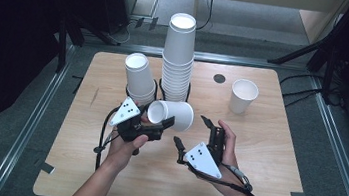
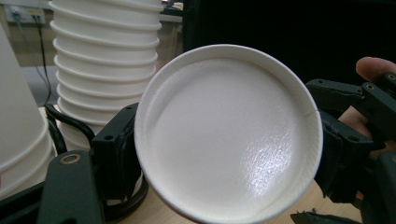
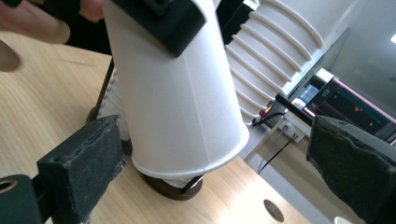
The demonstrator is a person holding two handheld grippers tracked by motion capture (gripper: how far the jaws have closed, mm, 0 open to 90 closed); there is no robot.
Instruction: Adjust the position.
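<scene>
1. The paper cup lies on its side above the table, just before the tall stack.
2. Your left gripper is clamped on its rim.
3. Your right gripper gapes wide, holding nothing, near the cup's base.

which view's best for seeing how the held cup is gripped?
High view: the cup lies sideways in the left claw, clamped near its rim. The left gripper view looks straight into its mouth; the right gripper view shows its side wall, one jaw pressed on it.
</scene>
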